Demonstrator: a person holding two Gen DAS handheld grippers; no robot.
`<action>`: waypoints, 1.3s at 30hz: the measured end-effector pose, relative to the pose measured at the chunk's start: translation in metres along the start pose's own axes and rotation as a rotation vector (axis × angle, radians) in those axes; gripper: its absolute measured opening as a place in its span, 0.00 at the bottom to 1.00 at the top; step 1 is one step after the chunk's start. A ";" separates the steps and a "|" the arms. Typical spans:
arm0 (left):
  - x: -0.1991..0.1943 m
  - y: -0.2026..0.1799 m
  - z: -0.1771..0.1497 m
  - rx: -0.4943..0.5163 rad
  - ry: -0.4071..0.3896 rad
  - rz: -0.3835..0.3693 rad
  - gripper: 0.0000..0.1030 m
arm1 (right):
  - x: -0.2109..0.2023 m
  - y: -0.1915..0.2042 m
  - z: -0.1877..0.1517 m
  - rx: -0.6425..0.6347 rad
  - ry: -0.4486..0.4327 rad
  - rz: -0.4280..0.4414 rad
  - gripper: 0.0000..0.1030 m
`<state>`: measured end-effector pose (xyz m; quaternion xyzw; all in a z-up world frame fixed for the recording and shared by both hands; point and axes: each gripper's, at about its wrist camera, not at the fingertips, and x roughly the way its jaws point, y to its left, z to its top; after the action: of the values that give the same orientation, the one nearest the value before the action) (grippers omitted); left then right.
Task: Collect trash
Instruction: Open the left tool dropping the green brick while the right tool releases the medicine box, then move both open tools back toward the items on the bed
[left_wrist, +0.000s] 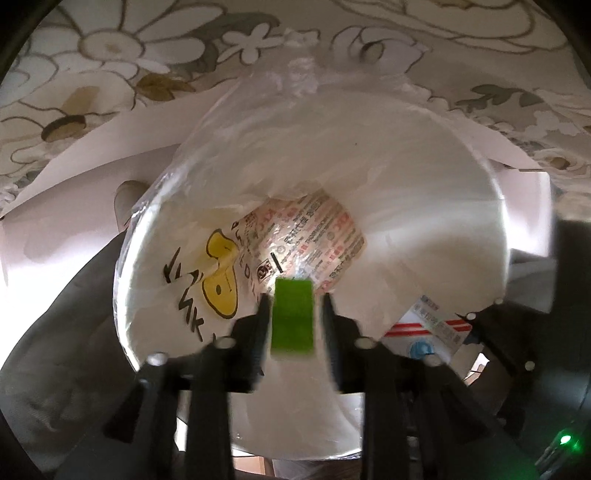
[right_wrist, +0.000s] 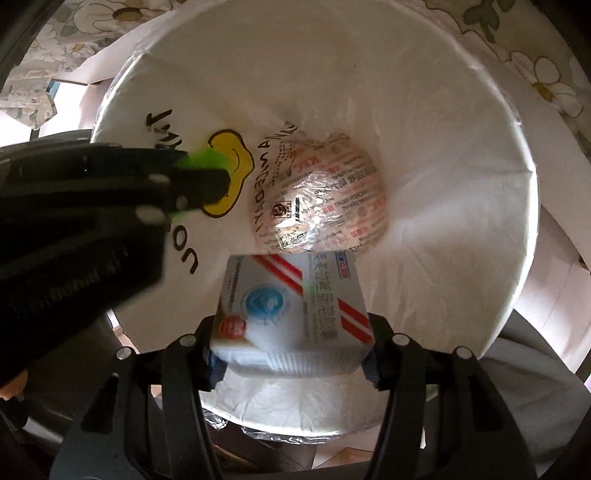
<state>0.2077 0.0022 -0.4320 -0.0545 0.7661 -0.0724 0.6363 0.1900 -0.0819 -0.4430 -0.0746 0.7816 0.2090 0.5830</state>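
Held tight in the right gripper (right_wrist: 291, 363) is a white box (right_wrist: 295, 314), right over the white bin (right_wrist: 443, 110). Between the left gripper (left_wrist: 293, 325) jaws a green piece (left_wrist: 291, 321) is seen, but they look parted around it. One printed wrapper ball (right_wrist: 321, 210) is already inside. Both pieces are still to be dropped.

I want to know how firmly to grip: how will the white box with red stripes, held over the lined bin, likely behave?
The box looks like thin printed card, so probably light and easy to crush; the right tongs hold it by its sides. Its flat faces should not roll. Dropped into the bin, it would likely land beside the crumpled wrapper.
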 end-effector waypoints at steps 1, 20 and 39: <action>0.000 0.000 0.000 -0.006 0.002 0.006 0.51 | -0.002 0.000 0.000 0.002 -0.003 0.005 0.59; -0.014 0.002 -0.007 -0.006 -0.030 0.028 0.51 | -0.023 -0.002 -0.010 0.014 -0.054 -0.035 0.68; -0.096 -0.009 -0.062 0.061 -0.195 0.119 0.65 | -0.117 -0.012 -0.074 0.012 -0.191 -0.069 0.68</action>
<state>0.1640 0.0132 -0.3267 0.0040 0.7000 -0.0521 0.7123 0.1647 -0.1380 -0.3185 -0.0778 0.7205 0.1902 0.6623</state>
